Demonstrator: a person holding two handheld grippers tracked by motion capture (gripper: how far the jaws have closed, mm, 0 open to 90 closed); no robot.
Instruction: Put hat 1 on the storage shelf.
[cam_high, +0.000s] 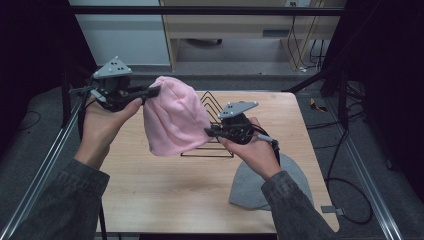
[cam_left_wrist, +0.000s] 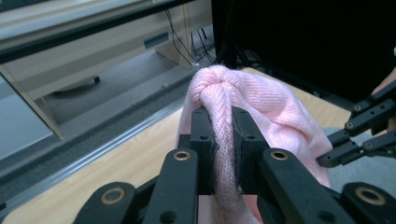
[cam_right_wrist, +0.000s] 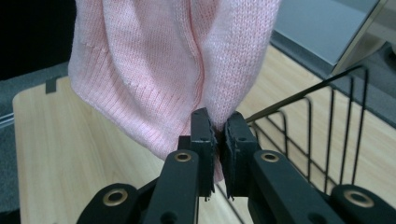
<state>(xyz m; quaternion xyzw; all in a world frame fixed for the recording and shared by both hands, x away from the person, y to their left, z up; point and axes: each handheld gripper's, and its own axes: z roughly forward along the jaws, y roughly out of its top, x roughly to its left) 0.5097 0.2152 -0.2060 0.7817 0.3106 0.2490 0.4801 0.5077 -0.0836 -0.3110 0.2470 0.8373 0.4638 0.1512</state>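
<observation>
Wooden table (cam_high: 150, 190) spread below, black wire rack (cam_high: 212, 107) standing toward its far middle, grey beanie (cam_high: 250, 187) lying flat at near right corner. Pink beanie (cam_high: 175, 117) held up off the table, in front of the rack, stretched between both grippers. Left gripper (cam_high: 155, 91) clamped on a bunched fold at the pink beanie's upper left edge. Right gripper (cam_high: 208, 131) pinched tight on the knit at its lower right edge.
</observation>
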